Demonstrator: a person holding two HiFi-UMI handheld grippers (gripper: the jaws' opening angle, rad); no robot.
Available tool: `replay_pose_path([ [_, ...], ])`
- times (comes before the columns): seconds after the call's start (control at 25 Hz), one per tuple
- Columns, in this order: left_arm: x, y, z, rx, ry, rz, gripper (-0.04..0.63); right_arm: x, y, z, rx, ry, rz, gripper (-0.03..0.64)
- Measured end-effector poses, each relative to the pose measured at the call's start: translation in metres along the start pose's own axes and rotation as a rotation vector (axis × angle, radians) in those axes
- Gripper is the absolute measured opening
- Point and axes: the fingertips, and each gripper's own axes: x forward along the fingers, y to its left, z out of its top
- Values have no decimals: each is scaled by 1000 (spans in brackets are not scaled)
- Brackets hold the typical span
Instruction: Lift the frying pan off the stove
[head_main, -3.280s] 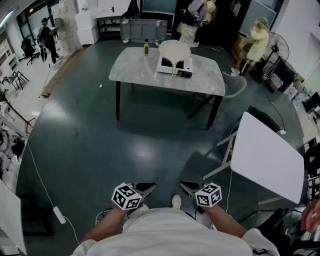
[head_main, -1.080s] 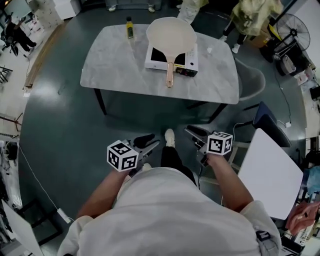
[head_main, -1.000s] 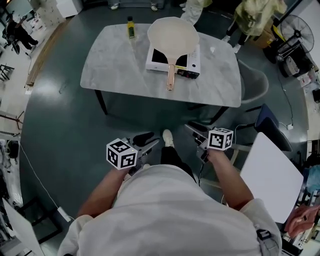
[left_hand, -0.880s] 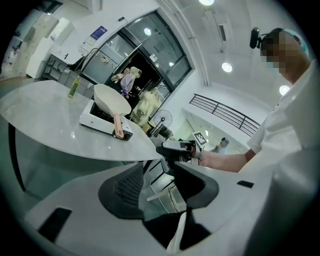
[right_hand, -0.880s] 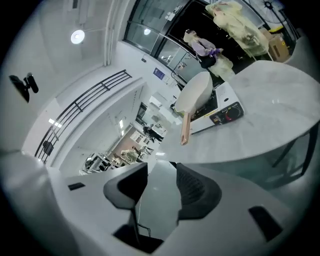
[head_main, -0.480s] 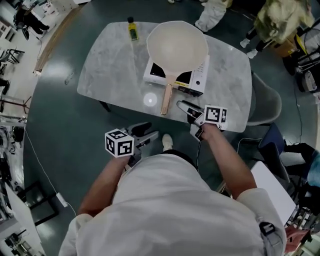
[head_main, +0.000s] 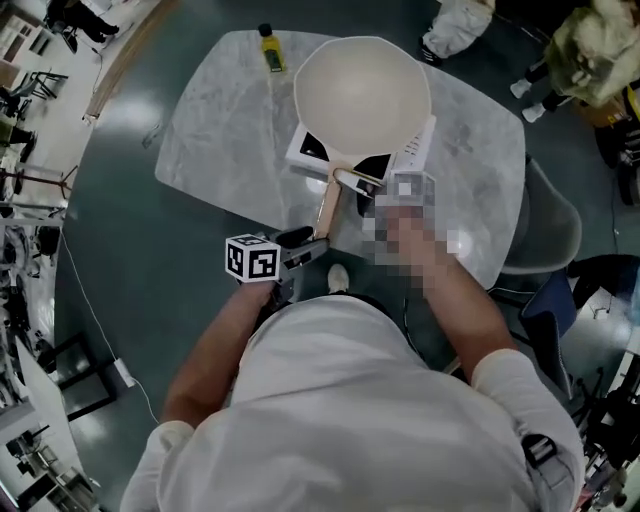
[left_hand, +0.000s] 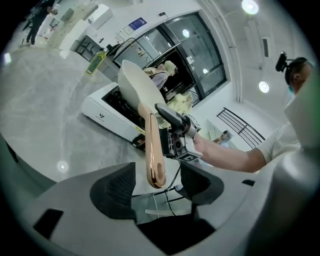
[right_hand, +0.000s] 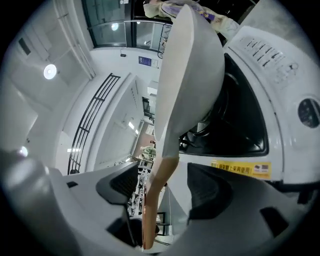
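Dark floor lies around the pale marble desk (head_main: 220, 130), and on its far half stands the white stove (head_main: 308, 155). The frying pan (head_main: 362, 95) sits on top of the stove, not yet lifted, and its copper-coloured handle (head_main: 328, 205) reaches toward you over the near edge of the stove. A small bottle (head_main: 270, 48) stands at the far left of the desk, well apart from the pan.

You are at the approach step, just before the grasp. Your left gripper (left_hand: 159, 191) has just been opening its jaws, and they now stand wide. The near end of the handle hangs between them, but neither pad touches it. Your right gripper (right_hand: 162, 195) has also just been opening to a wide gap. The handle runs through this gap, closer to the pan, and no pad appears to press on it.

For the next move, I think you should first center the handle between each pair of pads, then close both jaws firmly on it. The pan is wide and looks heavy at the far end, so the grip nearer the bowl must carry most of the weight. After that, lift straight up and keep the pan level until it is free of the stove.
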Motion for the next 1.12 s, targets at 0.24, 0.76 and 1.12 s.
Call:
replay_pose_path([
  [0.24, 23, 6, 5, -91, 6, -65, 270, 21, -11, 20, 51, 5, 23, 304],
  [0.76, 40, 3, 12, -128, 18, -144, 133, 33, -7, 32, 49, 20, 45, 167],
  [1.12, 35, -3, 19, -117, -21, -190, 130, 32, -2, 34, 40, 11, 32, 166],
])
